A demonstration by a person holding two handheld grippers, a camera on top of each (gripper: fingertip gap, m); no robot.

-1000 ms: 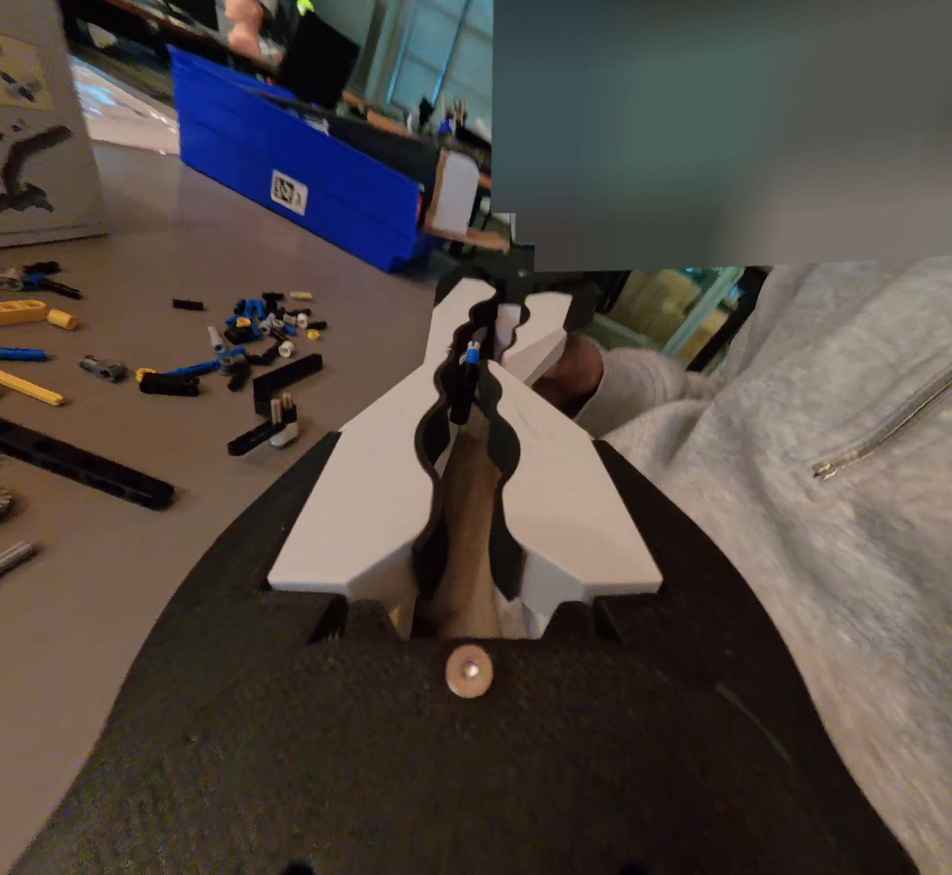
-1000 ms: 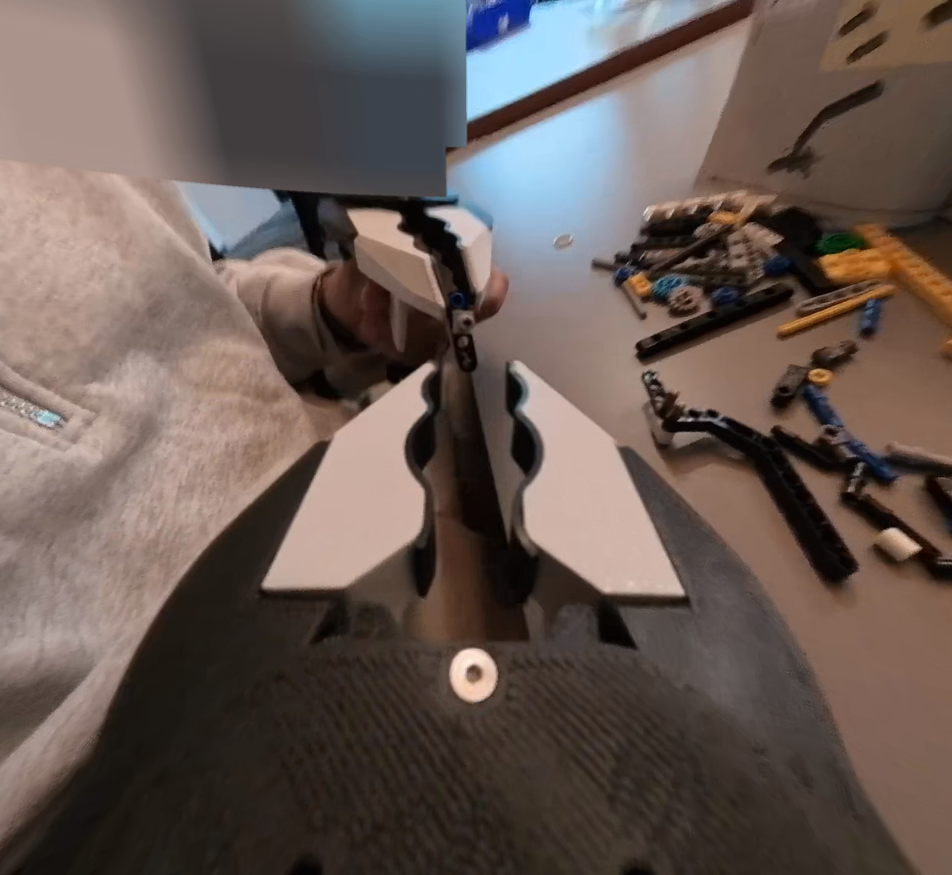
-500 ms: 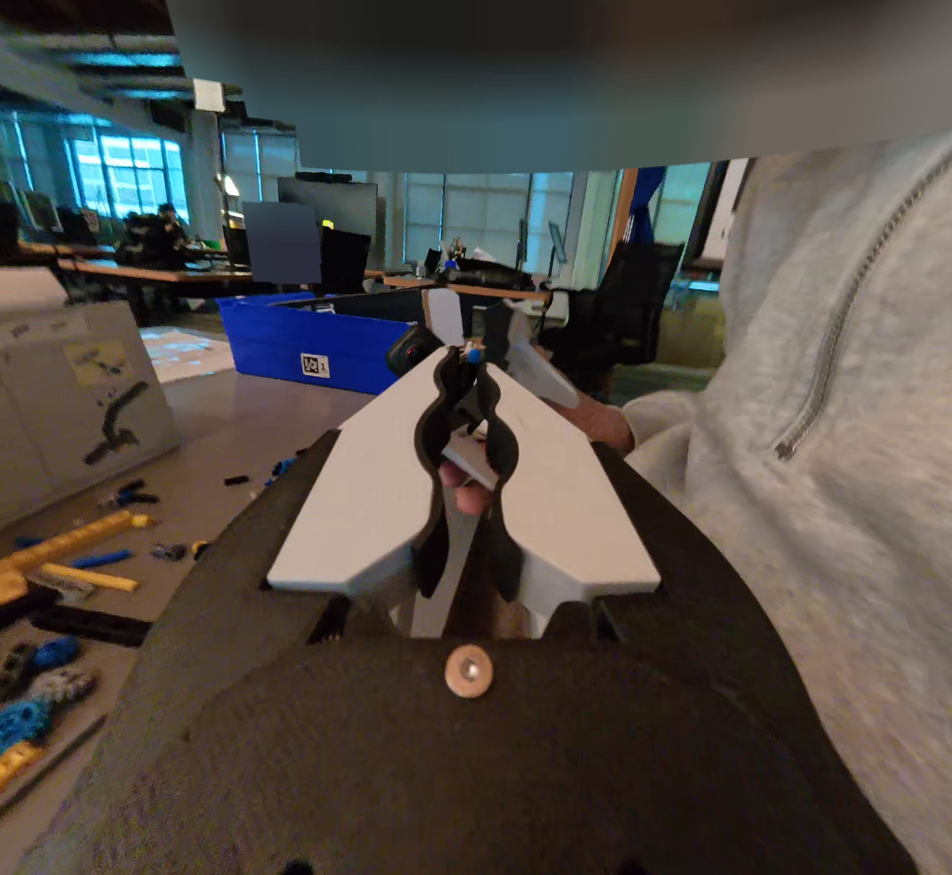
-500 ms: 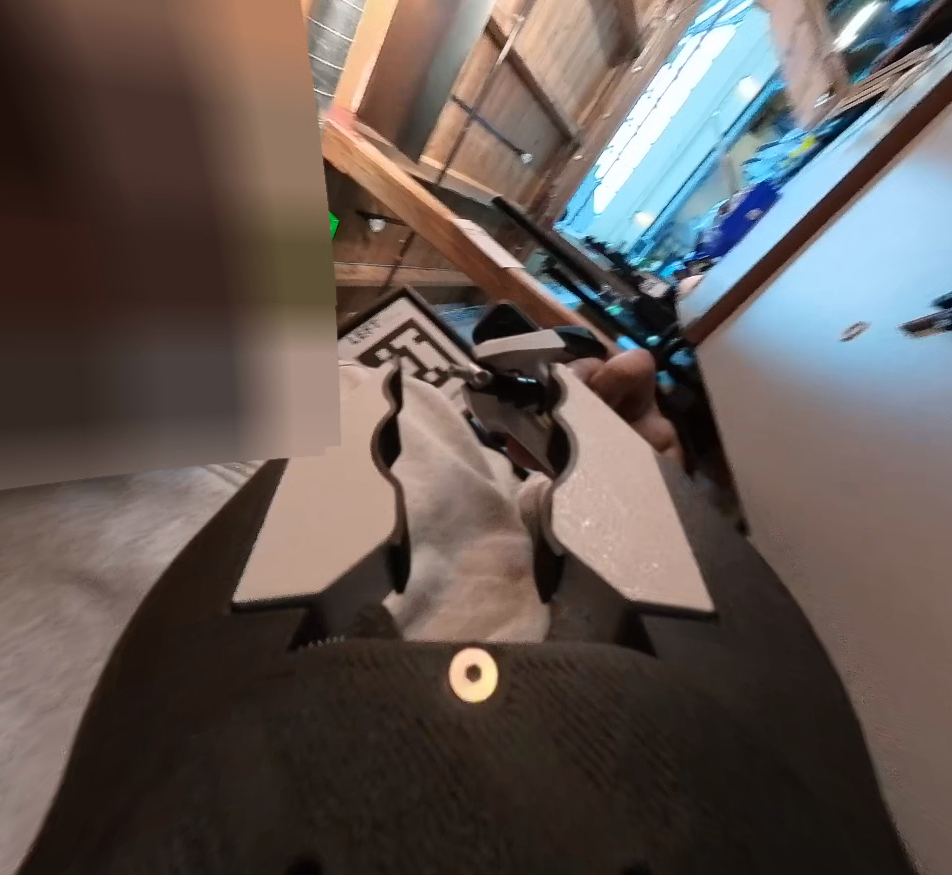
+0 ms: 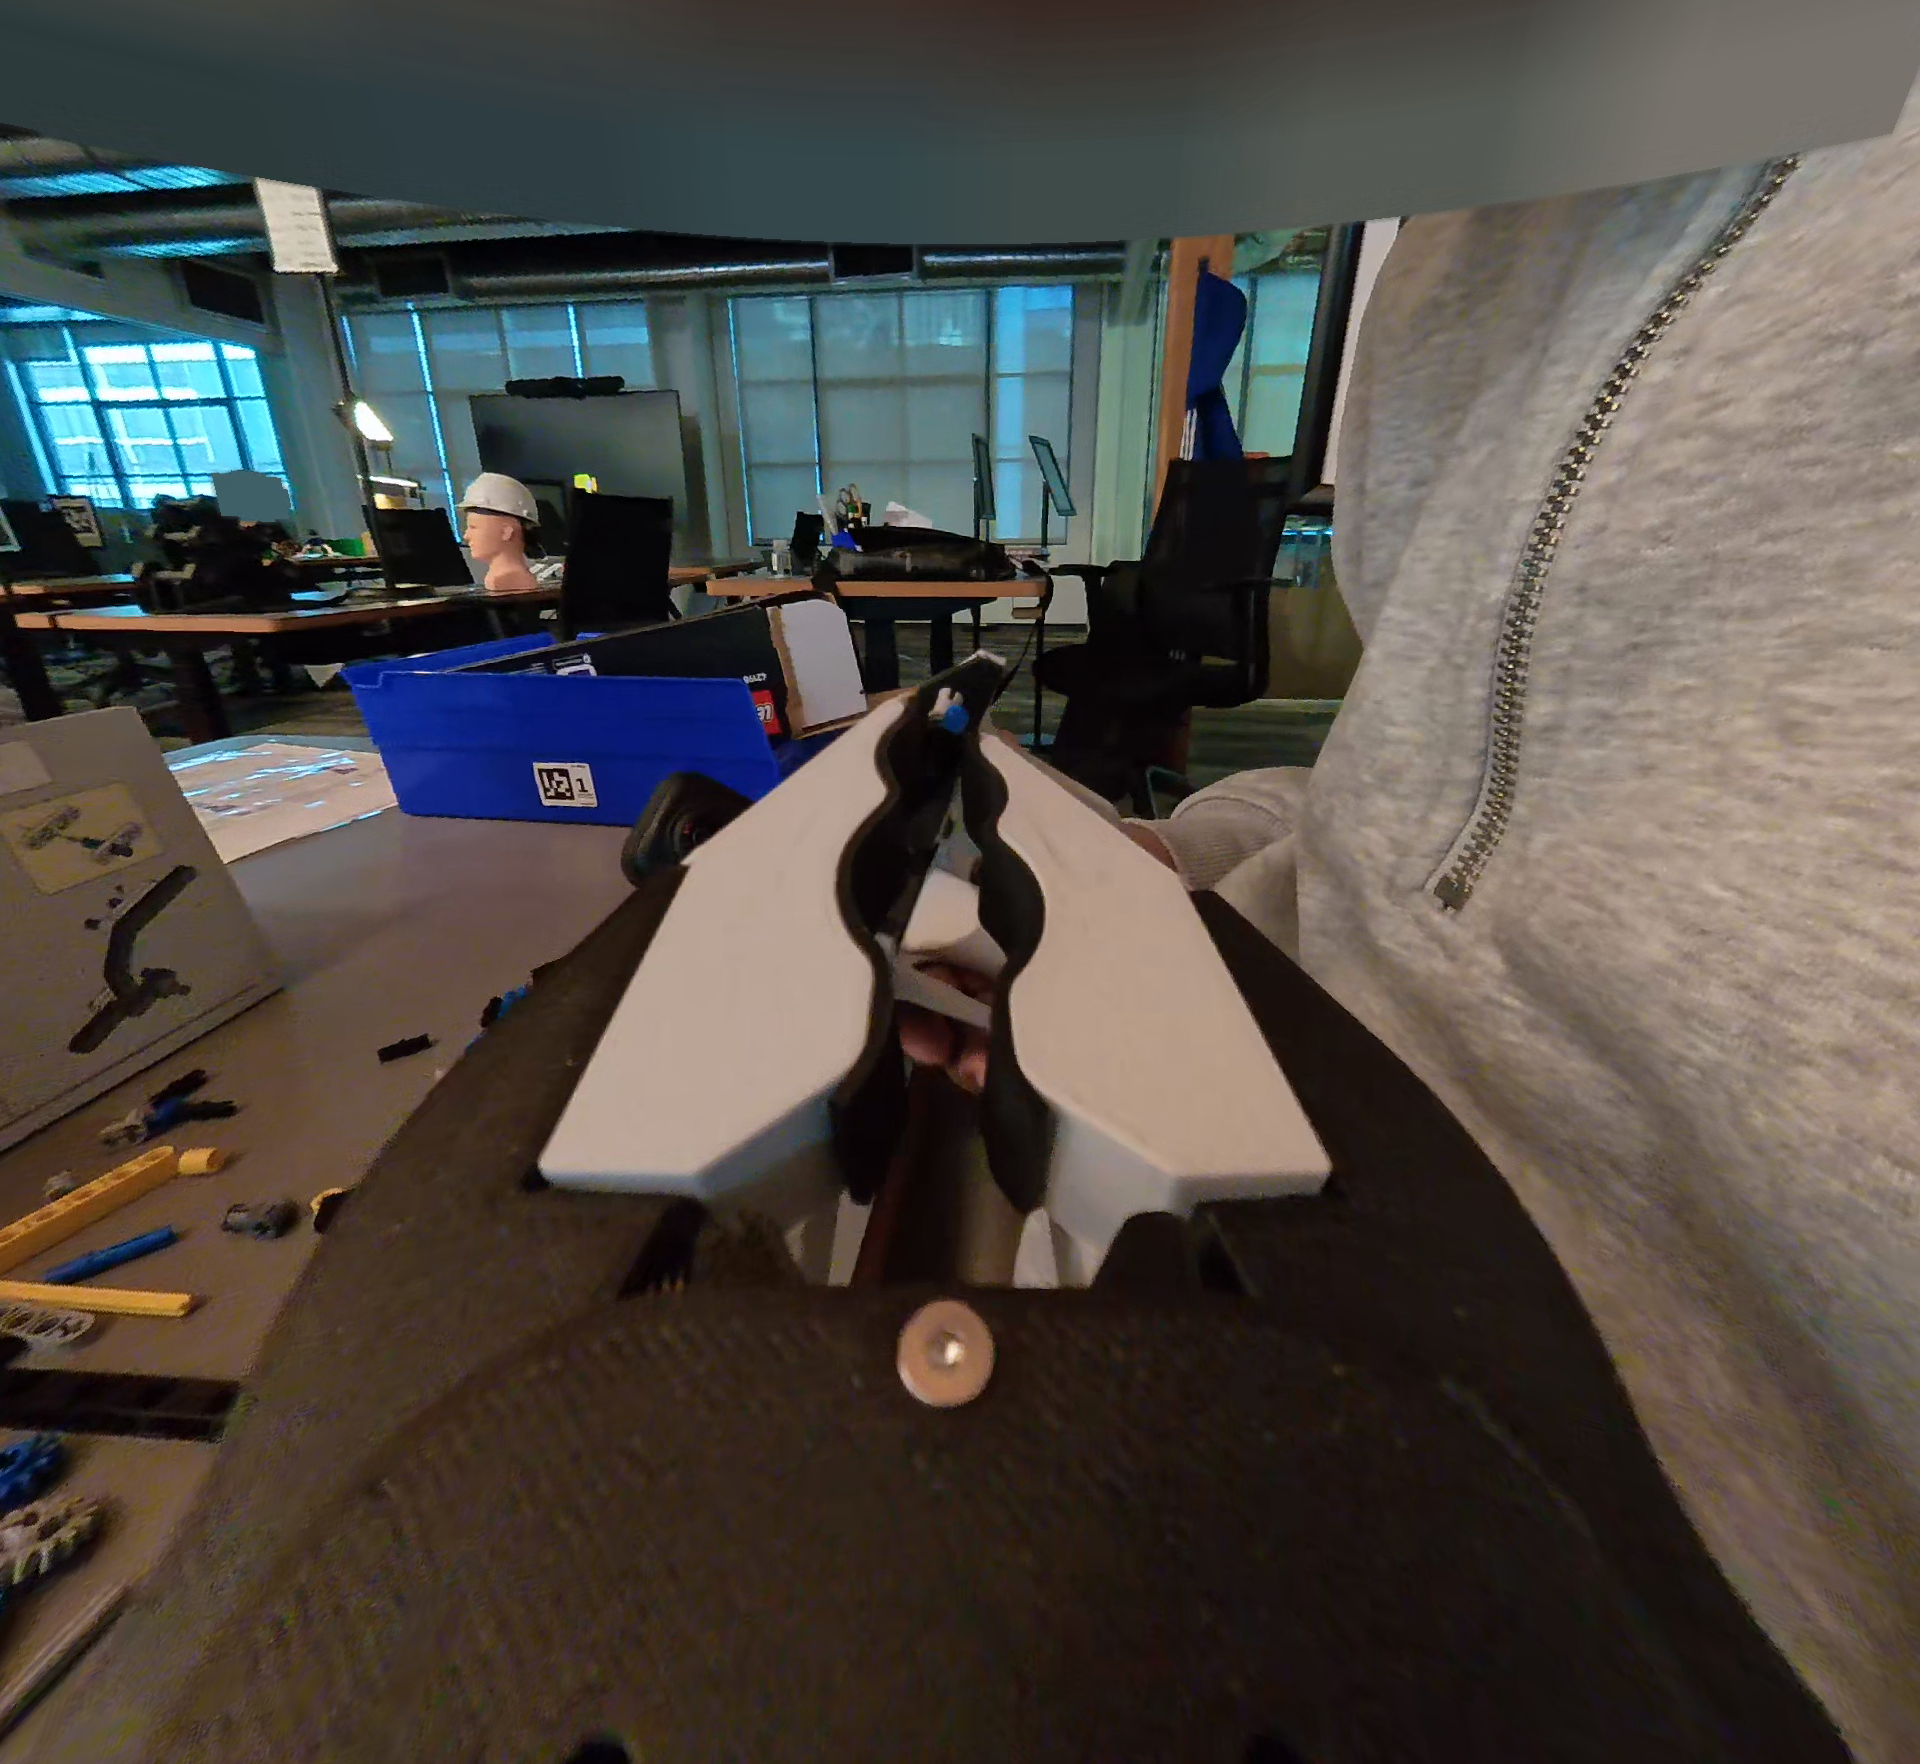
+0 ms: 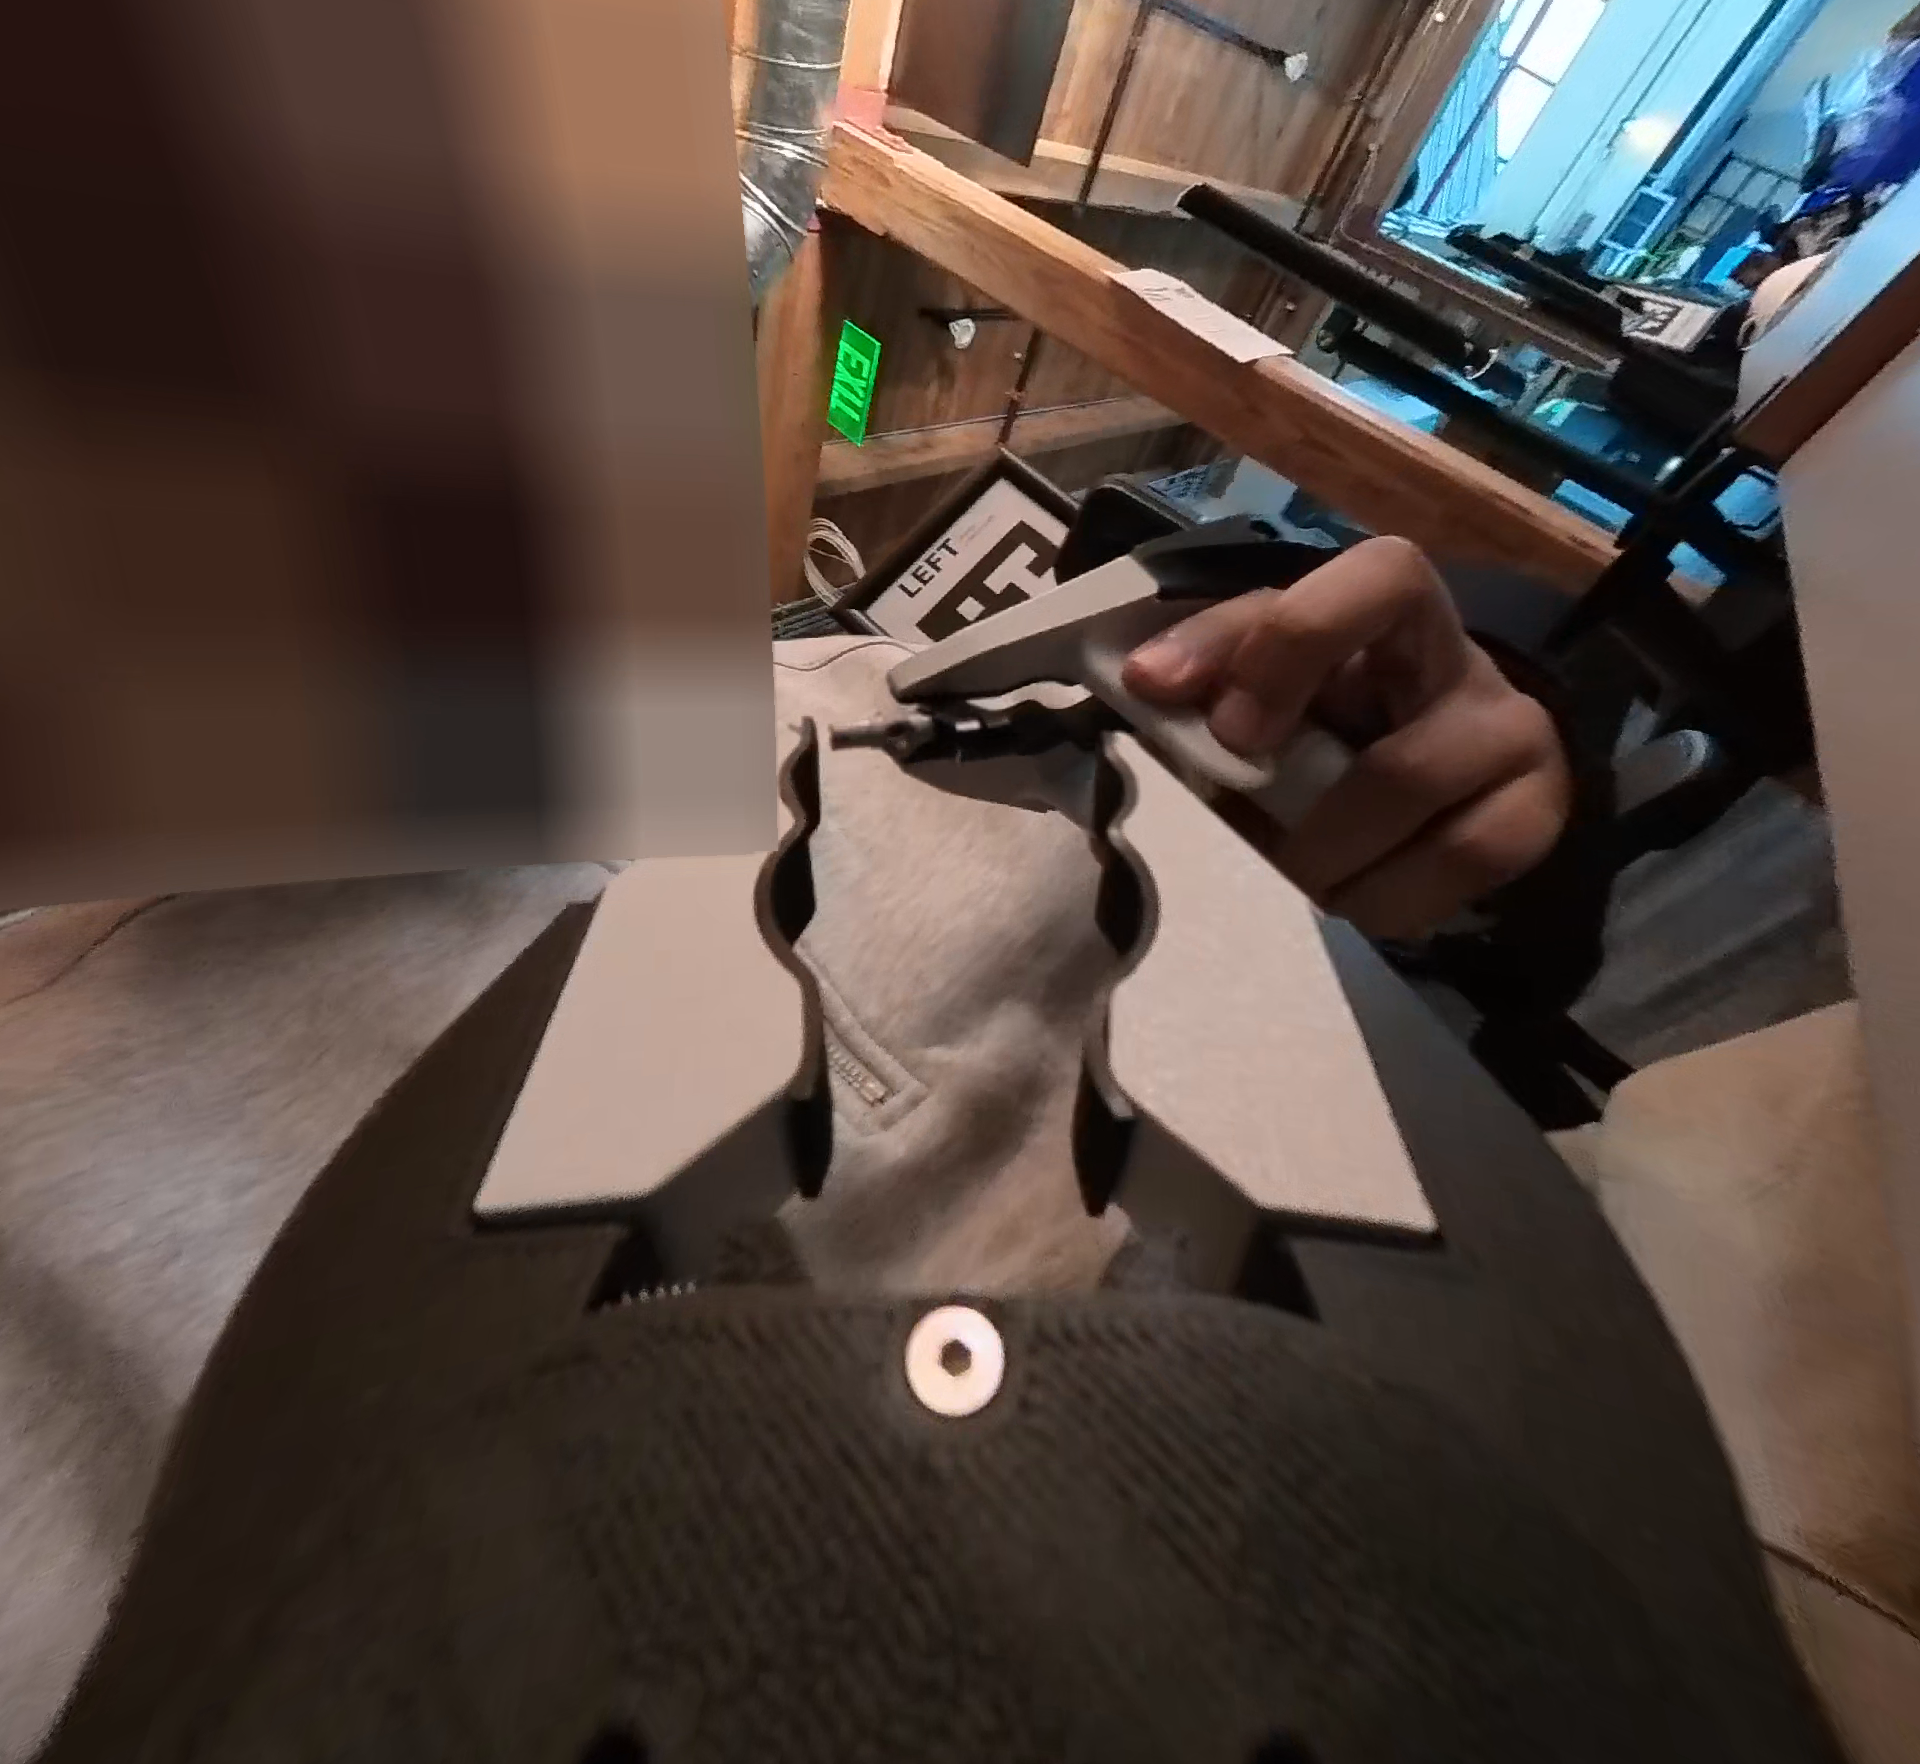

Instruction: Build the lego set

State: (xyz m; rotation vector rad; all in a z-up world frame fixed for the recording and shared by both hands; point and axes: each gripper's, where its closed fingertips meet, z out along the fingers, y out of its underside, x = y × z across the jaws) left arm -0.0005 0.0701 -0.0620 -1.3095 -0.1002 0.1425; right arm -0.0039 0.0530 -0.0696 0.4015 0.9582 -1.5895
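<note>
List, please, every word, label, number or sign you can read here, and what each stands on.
I can't quote writing; these things carry it:
White sticker on the blue bin: readable.
Black box in the bin: small print.
Instruction booklet, left: too small.
Hanging paper sheet: too small.
Green lit sign on the wall: readable.
White card with a black pattern: readable.
Paper slip on the wooden beam: blurred.

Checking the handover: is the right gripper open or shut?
Open: the right gripper shows sweater between its spread fingers, holding nothing.
</note>
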